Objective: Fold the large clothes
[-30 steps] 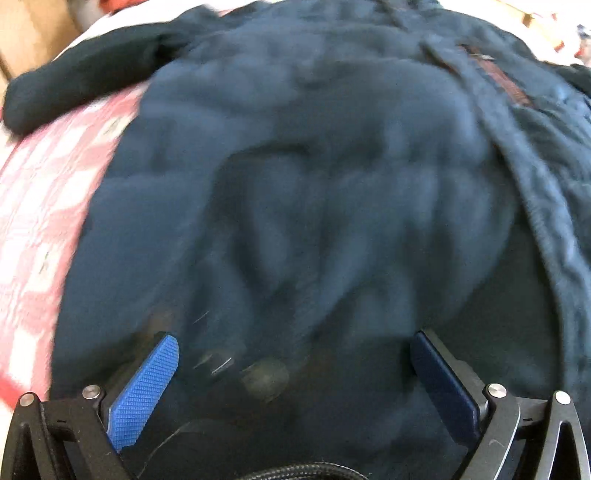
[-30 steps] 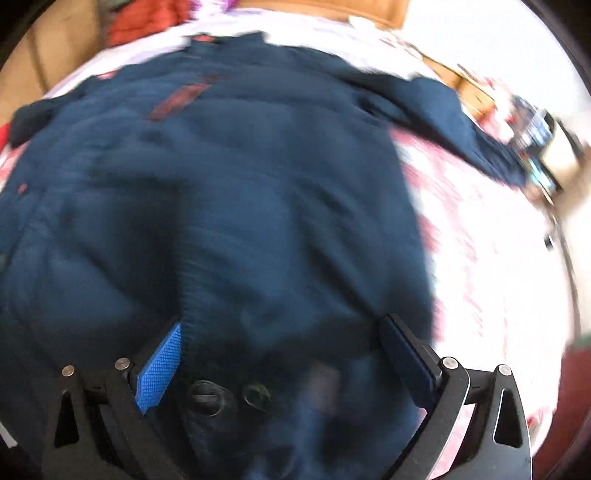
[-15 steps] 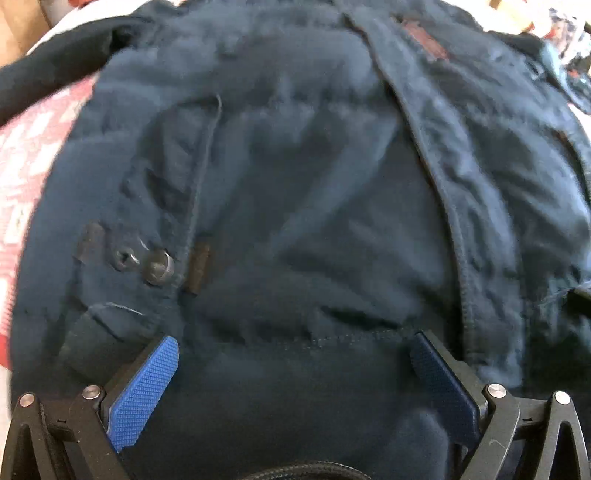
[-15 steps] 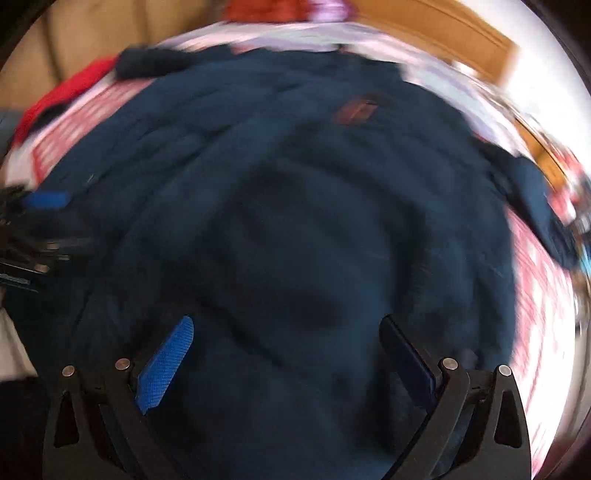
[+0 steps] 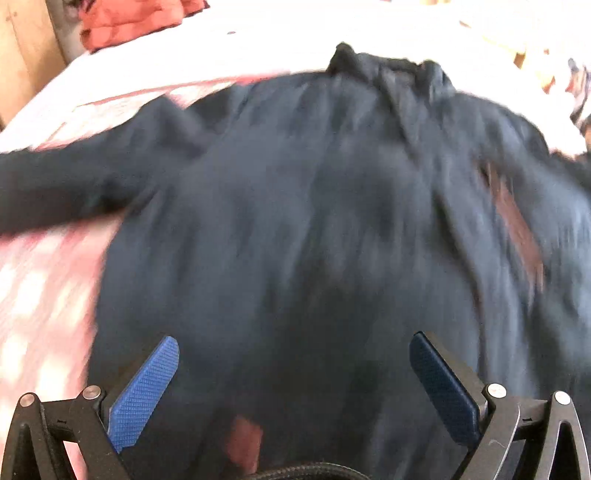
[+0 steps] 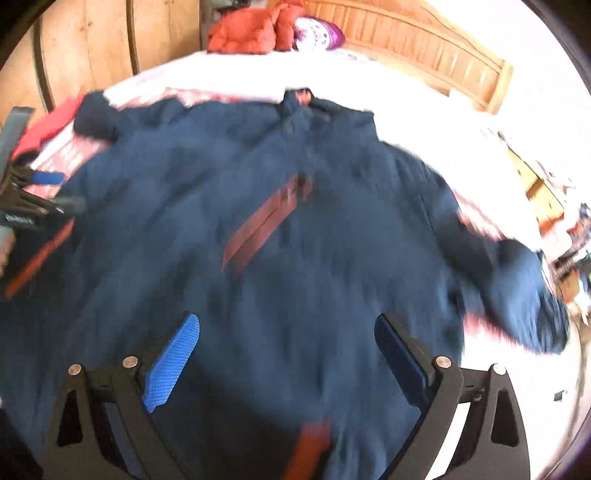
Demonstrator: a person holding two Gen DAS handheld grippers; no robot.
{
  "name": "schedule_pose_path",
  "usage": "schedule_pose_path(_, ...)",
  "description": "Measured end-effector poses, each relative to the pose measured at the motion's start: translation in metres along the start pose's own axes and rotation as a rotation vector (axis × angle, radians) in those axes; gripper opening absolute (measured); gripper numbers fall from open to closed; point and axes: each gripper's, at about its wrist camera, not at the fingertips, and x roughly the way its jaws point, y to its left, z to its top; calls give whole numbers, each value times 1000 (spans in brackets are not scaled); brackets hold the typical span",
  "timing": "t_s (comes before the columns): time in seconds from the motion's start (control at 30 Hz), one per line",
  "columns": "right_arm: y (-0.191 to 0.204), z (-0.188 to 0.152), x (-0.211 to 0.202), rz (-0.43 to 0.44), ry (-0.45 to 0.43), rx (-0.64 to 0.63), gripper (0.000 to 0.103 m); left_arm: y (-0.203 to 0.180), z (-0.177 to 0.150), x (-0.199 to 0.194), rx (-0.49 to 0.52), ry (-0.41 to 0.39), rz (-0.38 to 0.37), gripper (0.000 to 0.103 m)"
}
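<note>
A large navy jacket [image 6: 295, 251] with rust-red pocket strips lies spread front up on the bed, collar far, sleeves out to both sides. It fills the left wrist view [image 5: 314, 240] too. My left gripper [image 5: 293, 369] is open and empty above the jacket's lower left part; it also shows at the left edge of the right wrist view [image 6: 40, 195]. My right gripper [image 6: 286, 354] is open and empty above the jacket's lower middle. Both views are motion-blurred.
The bed has a red-and-white checked cover [image 5: 40, 280] and white bedding [image 6: 424, 122] beyond the collar. Red clothes [image 6: 255, 27] are piled at the far end by the wooden headboard [image 6: 436, 51]. Wooden wall panels [image 6: 92, 48] stand at left. Clutter [image 6: 569, 236] lies at right.
Both grippers have pulled back and up from close over the jacket's hem, so the whole jacket, collar and sleeves now show. Both stay open and empty.
</note>
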Motion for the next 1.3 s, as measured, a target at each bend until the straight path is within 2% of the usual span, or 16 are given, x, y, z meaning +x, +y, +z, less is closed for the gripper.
schedule_pose_path(0.17, -11, 65, 72, -25, 4, 29, 98, -26, 84, 76, 15, -14, 28, 103)
schedule_pose_path(0.3, -38, 87, 134, -51, 112, 46, 98, -21, 103, 126, 53, 50, 105, 103)
schedule_pose_path(0.37, -65, 81, 137, 64, 80, 80, 99, 1, 106, 134, 20, 46, 138, 103)
schedule_pose_path(0.4, -79, 77, 135, 38, 75, 85, 99, 11, 105, 133, 7, 40, 152, 103)
schedule_pose_path(0.43, -95, 70, 132, -39, 77, 78, 99, 22, 105, 135, -4, 35, 155, 103)
schedule_pose_path(0.53, -145, 44, 115, -36, 52, 149, 99, 38, 99, 133, 7, 14, 160, 103)
schedule_pose_path(0.63, -168, 21, 94, -106, 27, 120, 99, 28, 99, 126, 17, -9, 214, 103)
schedule_pose_path(0.77, -182, -8, 71, -170, 21, 117, 99, -19, 106, 99, 20, -95, 165, 103)
schedule_pose_path(0.83, -169, -14, 56, -196, 1, 91, 99, -60, 115, 92, 37, -130, 106, 103)
schedule_pose_path(0.9, -154, -16, 42, -143, -30, 80, 100, -104, 123, 91, 64, -140, 44, 103)
schedule_pose_path(0.93, -145, -17, 41, -90, -36, 75, 100, -128, 126, 91, 83, -141, 20, 103)
schedule_pose_path(1.0, -129, -24, 51, -38, 26, 36, 100, -172, 132, 95, 127, -138, -26, 103)
schedule_pose_path(1.07, -128, -46, 49, -47, 47, 11, 100, -204, 137, 99, 159, -133, -49, 103)
schedule_pose_path(1.17, -155, -71, 35, -39, 64, 113, 100, -241, 140, 115, 182, -84, -50, 103)
schedule_pose_path(1.2, -163, -78, 28, -85, 75, 130, 100, -250, 140, 121, 186, -71, -40, 103)
schedule_pose_path(1.3, -192, -97, 3, -128, 81, 202, 100, -262, 138, 135, 156, -33, -17, 103)
